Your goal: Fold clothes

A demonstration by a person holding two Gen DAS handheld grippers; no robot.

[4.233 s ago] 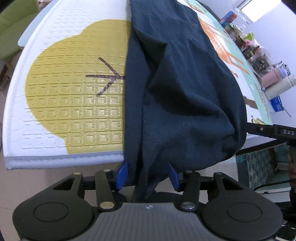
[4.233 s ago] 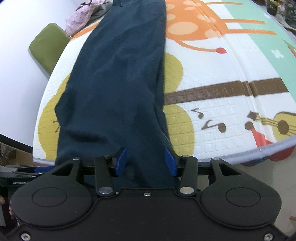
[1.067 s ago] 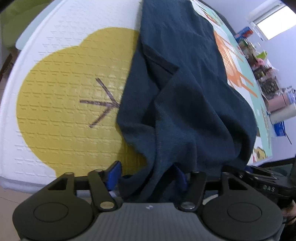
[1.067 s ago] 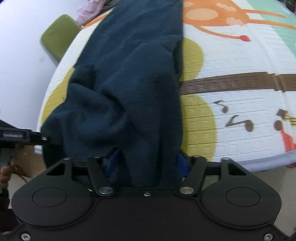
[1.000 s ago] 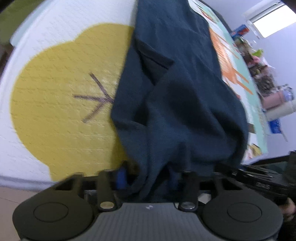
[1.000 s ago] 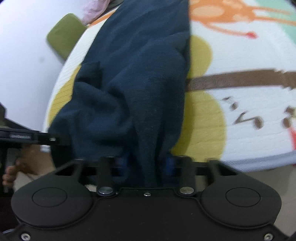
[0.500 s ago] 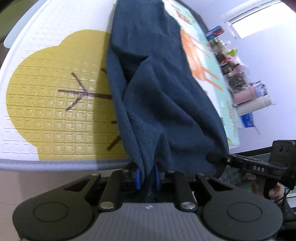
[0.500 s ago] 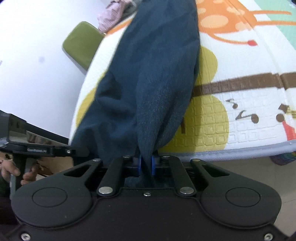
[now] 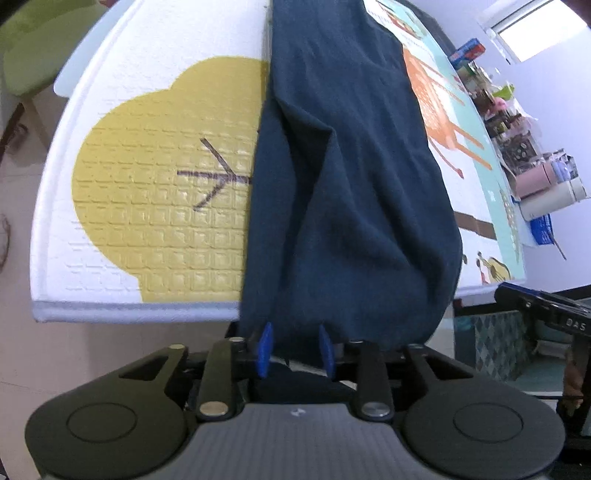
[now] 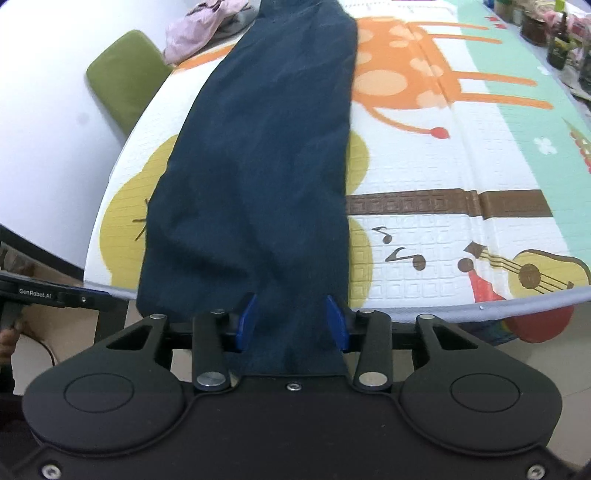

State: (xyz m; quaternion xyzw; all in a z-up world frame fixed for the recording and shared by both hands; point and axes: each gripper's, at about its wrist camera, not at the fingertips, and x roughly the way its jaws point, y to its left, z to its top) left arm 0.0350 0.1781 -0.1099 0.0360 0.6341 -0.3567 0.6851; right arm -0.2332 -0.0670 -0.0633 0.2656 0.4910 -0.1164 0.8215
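A long dark blue garment point(image 9: 351, 166) lies lengthwise on a patterned foam mat point(image 9: 147, 166), and its near end hangs over the mat's front edge. That hem drops between the blue pads of my left gripper point(image 9: 294, 347), whose jaws are opening and stand apart, not pinching the cloth. In the right wrist view the same garment point(image 10: 266, 147) stretches away across the mat point(image 10: 443, 184). Its hanging end passes between the spread pads of my right gripper point(image 10: 291, 319), whose jaws are also opening. The hem's lowest part is hidden behind both tools.
A green chair point(image 10: 125, 81) stands past the mat's far left corner, with a pink heap of clothes point(image 10: 203, 26) beside it on the mat. Bottles and boxes point(image 9: 535, 177) crowd the mat's right side. A person's hand point(image 10: 7, 347) shows at the left edge.
Both pairs of jaws were clamped on the hem half a second ago and now stand apart. The bunched near end has settled flatter and hangs over the edge.
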